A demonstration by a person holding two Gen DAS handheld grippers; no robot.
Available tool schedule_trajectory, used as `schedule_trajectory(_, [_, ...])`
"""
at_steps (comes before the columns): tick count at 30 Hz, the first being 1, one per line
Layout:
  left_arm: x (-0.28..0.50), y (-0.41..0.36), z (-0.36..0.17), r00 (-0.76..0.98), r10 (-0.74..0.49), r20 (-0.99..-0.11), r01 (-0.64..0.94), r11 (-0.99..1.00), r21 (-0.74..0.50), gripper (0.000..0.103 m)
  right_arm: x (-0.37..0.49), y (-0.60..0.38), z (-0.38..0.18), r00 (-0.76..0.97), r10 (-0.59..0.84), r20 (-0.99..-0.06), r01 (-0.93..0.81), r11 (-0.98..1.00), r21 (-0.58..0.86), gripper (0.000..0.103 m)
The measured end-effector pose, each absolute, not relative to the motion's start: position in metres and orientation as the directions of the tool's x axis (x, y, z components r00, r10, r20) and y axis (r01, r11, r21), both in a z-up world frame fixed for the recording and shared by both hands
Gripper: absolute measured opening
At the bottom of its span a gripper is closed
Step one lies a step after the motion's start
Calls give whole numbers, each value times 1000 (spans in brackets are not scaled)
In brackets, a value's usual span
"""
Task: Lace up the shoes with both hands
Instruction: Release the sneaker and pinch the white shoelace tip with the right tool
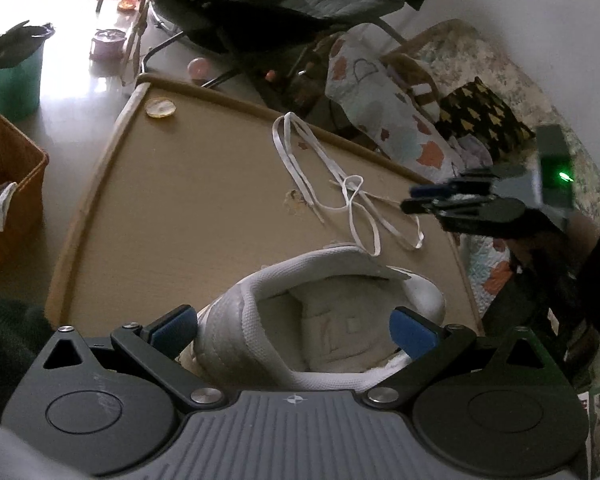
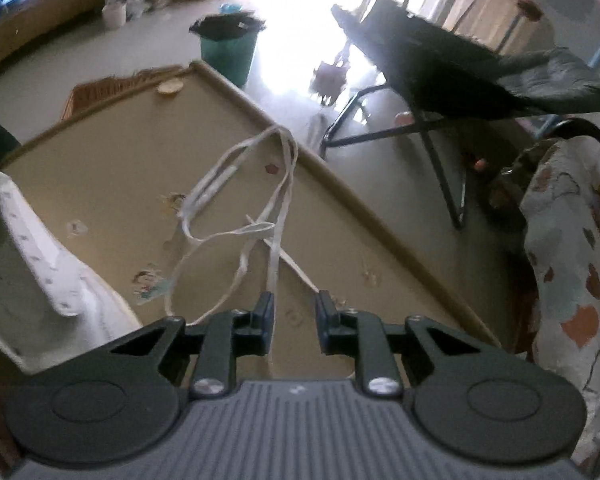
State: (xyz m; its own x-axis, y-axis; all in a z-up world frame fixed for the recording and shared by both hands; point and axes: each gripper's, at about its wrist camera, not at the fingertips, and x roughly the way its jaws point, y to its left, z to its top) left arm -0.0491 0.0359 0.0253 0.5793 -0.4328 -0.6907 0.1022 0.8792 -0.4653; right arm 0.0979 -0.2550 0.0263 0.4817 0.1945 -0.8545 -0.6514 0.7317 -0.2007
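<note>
A white sneaker stands on the tan table, heel toward the left wrist camera. My left gripper is open, its blue pads on either side of the heel collar. A loose white shoelace lies tangled on the table beyond the shoe. It also shows in the right wrist view. My right gripper is open just above the table, with lace strands running by its left finger. It appears at the right in the left wrist view. The sneaker sits left of it.
A wicker basket and a teal bin stand on the floor left of the table. A dark folding chair stands beyond the table. A patterned blanket lies at the right. A small round disc sits at the table's far corner.
</note>
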Motion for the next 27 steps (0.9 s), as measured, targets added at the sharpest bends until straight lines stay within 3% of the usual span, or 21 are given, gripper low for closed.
schedule_trajectory(12, [-47,41,25,577,-438,-689,104,877,-470,103,139,-251,1,360,200,-911,-704,700,-125,21])
schedule_trajectory(15, [-46,41,24,574,-438,-692,102,876,-471,103,144,-252,2,308,209,-928,-704,706,-74,6])
schedule_trajectory(18, [-44,41,22,562,-437,-703,94,878,-470,103,141,-255,2,285,197,-938,-699,713,-63,0])
schedule_trajectory(27, [-43,42,21,566,-436,-699,94,877,-471,103,105,-293,17,356,135,-925,-610,783,-120,0])
